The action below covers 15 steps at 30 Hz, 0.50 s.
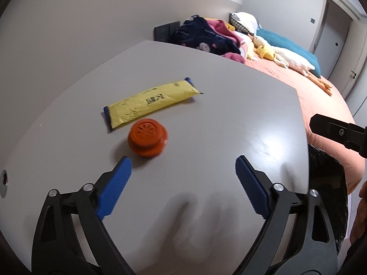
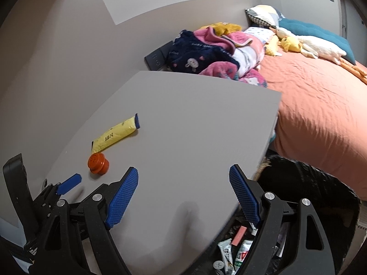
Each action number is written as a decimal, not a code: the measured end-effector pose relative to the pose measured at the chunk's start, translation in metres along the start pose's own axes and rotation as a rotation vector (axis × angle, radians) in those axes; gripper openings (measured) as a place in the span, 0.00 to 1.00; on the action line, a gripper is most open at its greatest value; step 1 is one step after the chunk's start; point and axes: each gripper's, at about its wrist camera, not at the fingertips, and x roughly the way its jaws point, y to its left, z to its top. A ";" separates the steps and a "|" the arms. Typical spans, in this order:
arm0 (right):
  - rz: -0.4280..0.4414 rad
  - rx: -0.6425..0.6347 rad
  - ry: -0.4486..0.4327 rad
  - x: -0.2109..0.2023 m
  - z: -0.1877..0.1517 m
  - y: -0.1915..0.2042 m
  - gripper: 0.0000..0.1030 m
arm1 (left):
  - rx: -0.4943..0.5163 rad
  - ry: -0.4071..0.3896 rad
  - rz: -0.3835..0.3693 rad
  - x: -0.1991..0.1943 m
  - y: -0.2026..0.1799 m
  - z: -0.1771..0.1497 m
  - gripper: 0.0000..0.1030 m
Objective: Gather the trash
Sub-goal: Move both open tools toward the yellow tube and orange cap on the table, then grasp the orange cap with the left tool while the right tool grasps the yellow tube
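Observation:
A yellow wrapper with blue ends (image 1: 149, 102) lies on the grey table (image 1: 218, 114), also in the right wrist view (image 2: 117, 134). An orange cap (image 1: 147, 141) sits just in front of it, also in the right wrist view (image 2: 98, 163). My left gripper (image 1: 183, 168) is open and empty, its left fingertip just short of the cap. My right gripper (image 2: 183, 178) is open and empty over the table's right front edge. A black-lined trash bin (image 2: 305, 190) with several wrappers (image 2: 234, 252) inside stands below it.
A bed with an orange sheet (image 2: 321, 105), piled blankets (image 2: 218, 55), pillows and a plush duck (image 2: 291, 44) runs along the table's right side. A grey wall (image 1: 68, 34) is behind the table. The right gripper's finger (image 1: 332, 130) shows at the left view's right edge.

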 end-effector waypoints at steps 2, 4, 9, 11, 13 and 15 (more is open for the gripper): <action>0.008 -0.001 0.014 0.010 0.005 0.007 0.80 | -0.003 0.003 0.006 0.006 0.005 0.003 0.84; 0.017 0.003 0.026 0.018 0.009 0.013 0.80 | -0.004 0.008 0.007 0.012 0.009 0.006 0.82; 0.030 0.018 0.061 0.039 0.022 0.025 0.80 | -0.002 0.023 0.007 0.027 0.017 0.012 0.71; 0.030 0.014 0.069 0.045 0.025 0.031 0.80 | 0.002 0.029 0.009 0.032 0.021 0.013 0.67; 0.035 0.009 0.076 0.052 0.029 0.038 0.80 | 0.003 0.038 0.005 0.035 0.024 0.012 0.63; 0.039 0.007 0.085 0.058 0.032 0.044 0.80 | 0.002 0.048 0.004 0.039 0.027 0.012 0.60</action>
